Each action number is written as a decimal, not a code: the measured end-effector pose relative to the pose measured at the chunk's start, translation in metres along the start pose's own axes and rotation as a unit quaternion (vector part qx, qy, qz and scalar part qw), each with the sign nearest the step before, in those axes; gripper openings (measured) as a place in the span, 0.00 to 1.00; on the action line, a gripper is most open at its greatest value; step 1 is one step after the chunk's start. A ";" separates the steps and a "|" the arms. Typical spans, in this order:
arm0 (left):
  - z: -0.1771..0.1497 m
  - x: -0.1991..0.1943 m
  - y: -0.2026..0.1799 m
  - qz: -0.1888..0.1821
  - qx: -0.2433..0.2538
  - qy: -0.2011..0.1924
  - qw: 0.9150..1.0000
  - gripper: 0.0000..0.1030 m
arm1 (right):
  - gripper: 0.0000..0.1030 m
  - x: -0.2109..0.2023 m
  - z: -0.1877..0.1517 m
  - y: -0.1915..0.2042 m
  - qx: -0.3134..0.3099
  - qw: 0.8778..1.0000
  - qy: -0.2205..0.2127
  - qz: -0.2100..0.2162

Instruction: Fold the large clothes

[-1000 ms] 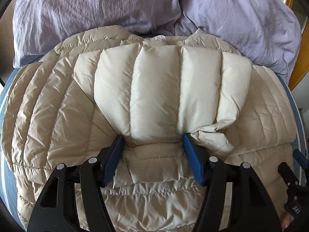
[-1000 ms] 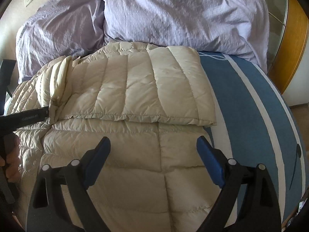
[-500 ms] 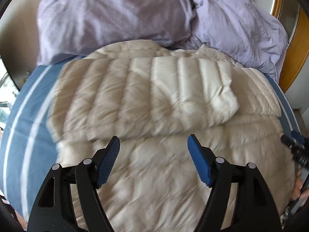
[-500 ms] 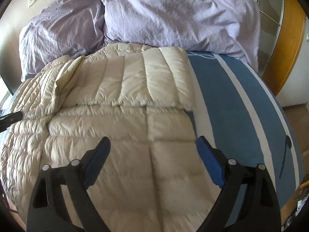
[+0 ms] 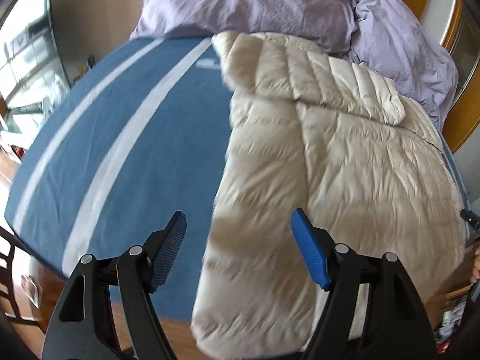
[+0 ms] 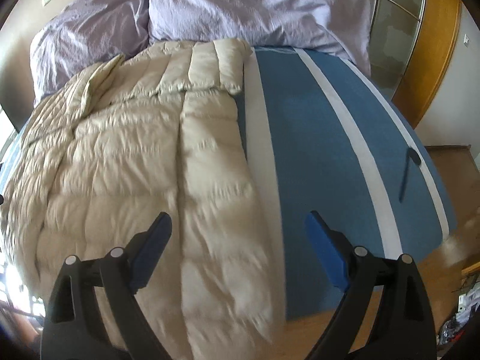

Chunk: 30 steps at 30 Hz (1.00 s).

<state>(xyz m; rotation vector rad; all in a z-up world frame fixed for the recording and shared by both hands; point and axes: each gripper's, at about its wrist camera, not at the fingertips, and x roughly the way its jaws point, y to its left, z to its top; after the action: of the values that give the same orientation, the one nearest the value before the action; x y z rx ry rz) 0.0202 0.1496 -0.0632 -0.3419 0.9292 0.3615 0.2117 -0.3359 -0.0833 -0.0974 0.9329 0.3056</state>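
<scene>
A cream quilted down jacket [image 5: 345, 165] lies flat on the bed, both sleeves folded across its upper part. My left gripper [image 5: 237, 219] is open above the jacket's left edge near the hem, with nothing gripped. In the right wrist view the same jacket [image 6: 135, 156] fills the left half, its folded sleeve [image 6: 204, 66] at the top. My right gripper [image 6: 238, 219] hangs open over the jacket's right edge near the hem, one finger above the fabric and the other above the sheet.
The bed has a blue sheet with white stripes [image 5: 135, 135] [image 6: 330, 135]. Lilac pillows and bedding [image 5: 255, 0] [image 6: 255, 3] are piled at the head. A small dark object [image 6: 412, 156] lies on the sheet at the right. Wooden floor shows beyond the bed's near edge.
My left gripper let go of the folded sleeve, opened wider and swung left to the jacket's left edge. My right gripper moved right to the jacket's right edge, staying open.
</scene>
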 end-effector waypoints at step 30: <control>-0.065 -0.021 -0.002 -0.052 -0.013 -0.009 0.999 0.24 | 0.07 -0.018 -0.049 -0.004 0.021 0.994 -0.004 0.104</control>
<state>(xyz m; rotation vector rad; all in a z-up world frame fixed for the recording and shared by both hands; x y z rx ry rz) -0.0365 0.1163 -0.0812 -0.4084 0.8865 0.2797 0.1655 -0.3544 -0.0985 0.0404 0.9421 0.4785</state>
